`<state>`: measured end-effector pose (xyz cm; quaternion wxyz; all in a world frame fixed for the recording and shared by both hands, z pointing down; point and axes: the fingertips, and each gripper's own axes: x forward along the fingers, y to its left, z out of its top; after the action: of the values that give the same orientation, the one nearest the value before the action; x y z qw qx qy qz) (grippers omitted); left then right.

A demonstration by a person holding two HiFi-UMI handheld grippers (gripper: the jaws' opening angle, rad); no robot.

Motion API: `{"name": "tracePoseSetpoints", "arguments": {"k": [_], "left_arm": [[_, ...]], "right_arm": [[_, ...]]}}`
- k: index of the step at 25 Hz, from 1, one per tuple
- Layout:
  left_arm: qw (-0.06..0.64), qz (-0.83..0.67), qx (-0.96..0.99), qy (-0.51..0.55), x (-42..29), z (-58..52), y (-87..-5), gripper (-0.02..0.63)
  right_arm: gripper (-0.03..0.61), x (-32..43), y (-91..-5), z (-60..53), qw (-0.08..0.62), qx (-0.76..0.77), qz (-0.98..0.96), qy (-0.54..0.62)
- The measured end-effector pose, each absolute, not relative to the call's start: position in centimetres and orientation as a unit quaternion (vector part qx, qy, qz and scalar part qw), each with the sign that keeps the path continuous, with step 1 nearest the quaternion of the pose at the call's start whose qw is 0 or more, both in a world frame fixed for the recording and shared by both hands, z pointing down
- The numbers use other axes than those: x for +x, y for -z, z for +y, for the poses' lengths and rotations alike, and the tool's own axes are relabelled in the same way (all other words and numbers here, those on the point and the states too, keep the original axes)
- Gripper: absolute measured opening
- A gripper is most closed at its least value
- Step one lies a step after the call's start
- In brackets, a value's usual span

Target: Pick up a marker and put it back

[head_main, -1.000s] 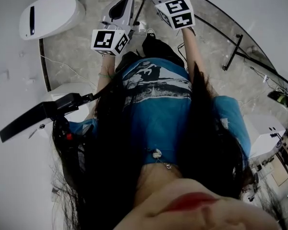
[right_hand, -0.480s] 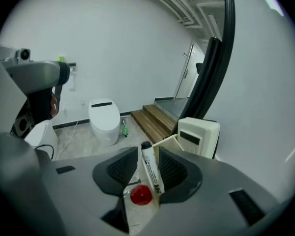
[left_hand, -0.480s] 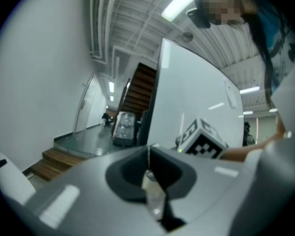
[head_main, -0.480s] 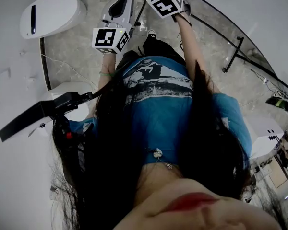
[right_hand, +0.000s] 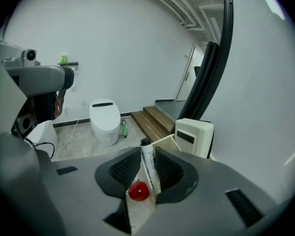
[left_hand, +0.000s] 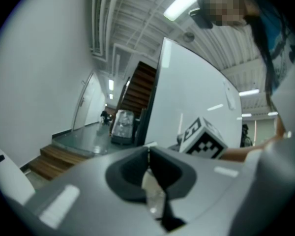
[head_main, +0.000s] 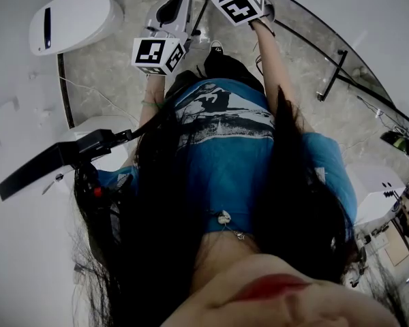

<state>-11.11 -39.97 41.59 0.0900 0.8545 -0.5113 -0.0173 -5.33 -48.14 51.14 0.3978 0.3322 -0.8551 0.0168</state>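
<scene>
The right claw (right_hand: 147,157) was up and its jaws were closing, and there was the marker (right_hand: 149,168) right between them, lying along the jaws with both pads against its white barrel. Its black cap (right_hand: 145,142) poked out just past the tips, and a round red end (right_hand: 138,191) sat back toward the claw's base. Just beyond the tips was a cream box (right_hand: 167,142), with a white unit (right_hand: 194,135) beside it to the claw's right. Far off ahead and to the claw's left, a toilet (right_hand: 104,119) stood on the floor, wooden steps (right_hand: 150,121) next to it.

Over to the left claw (left_hand: 148,154): jaws pressed together, nothing between them, pointed toward a white panel (left_hand: 187,92). The right claw's cube (left_hand: 202,141) showed just ahead of it, to its right. From above, the left claw was nearer the person's blue shirt (head_main: 225,155) than the right one was.
</scene>
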Motion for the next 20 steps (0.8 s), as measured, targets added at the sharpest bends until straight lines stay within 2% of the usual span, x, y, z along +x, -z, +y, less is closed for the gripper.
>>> {"name": "tracePoseSetpoints", "arguments": {"k": [3, 9, 20], "left_arm": [[0.089, -0.511, 0.855, 0.017, -11.2, -40.1, -41.6, 0.003], [0.089, -0.508, 0.857, 0.021, -11.0, -40.3, -41.5, 0.003], [0.114, -0.491, 0.864, 0.015, -10.5, -40.1, -42.3, 0.002]], "right_arm": [[0.081, -5.2, -50.0, -48.2, 0.379, 0.340, -0.861, 0.000], [0.074, -4.7, -44.8, -48.8, 0.281, 0.374, -0.884, -0.019], [0.074, 0.7, -35.4, -45.7, 0.095, 0.454, -0.885, -0.036]]}}
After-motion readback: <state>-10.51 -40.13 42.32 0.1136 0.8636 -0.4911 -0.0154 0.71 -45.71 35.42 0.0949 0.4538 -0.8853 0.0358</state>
